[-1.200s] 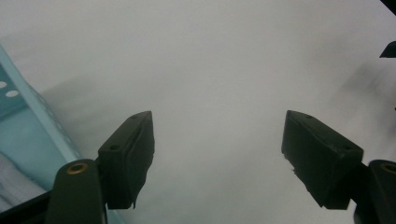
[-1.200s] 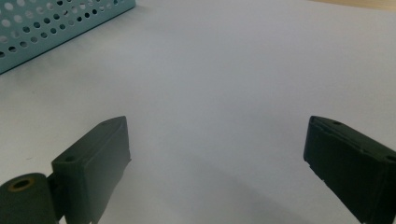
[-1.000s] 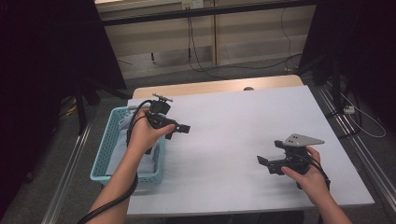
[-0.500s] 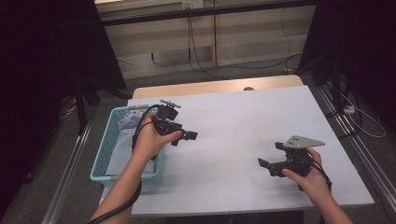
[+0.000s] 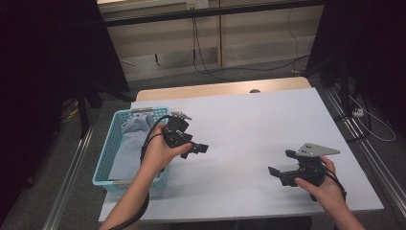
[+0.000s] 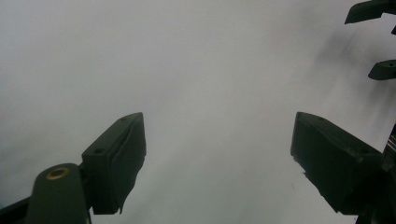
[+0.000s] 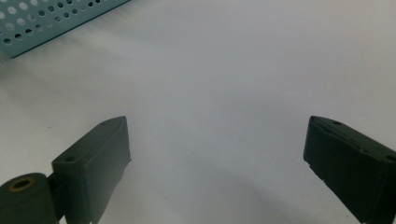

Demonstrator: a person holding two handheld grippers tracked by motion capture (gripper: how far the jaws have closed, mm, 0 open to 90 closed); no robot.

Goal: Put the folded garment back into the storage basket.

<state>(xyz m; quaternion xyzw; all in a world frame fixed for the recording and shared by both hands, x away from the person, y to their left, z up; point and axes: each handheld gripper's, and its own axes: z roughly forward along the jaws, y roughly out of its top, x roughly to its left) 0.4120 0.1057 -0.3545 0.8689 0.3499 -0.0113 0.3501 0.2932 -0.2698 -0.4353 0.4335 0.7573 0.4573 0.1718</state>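
My left gripper (image 5: 198, 147) hangs just right of the teal basket (image 5: 106, 160), over the white table (image 5: 249, 120). Its jaws have just been opening, and in the left gripper view (image 6: 217, 119) they stand wide apart with only bare table between them. A grey cloth (image 5: 135, 128) lies inside the basket. My right gripper (image 5: 280, 163) sits low near the table's front right, held in the person's right hand. In the right gripper view (image 7: 217, 121) its jaws are wide open and hold nothing.
The basket's perforated wall (image 7: 46, 21) crosses the upper left of the right gripper view. The right gripper's jaw tips (image 6: 371, 10) appear at the top right of the left gripper view. A wooden strip (image 5: 220, 88) runs along the table's far edge.
My left gripper has moved right, from above the basket's edge out over the table, and slightly down. The right gripper has stayed in place.
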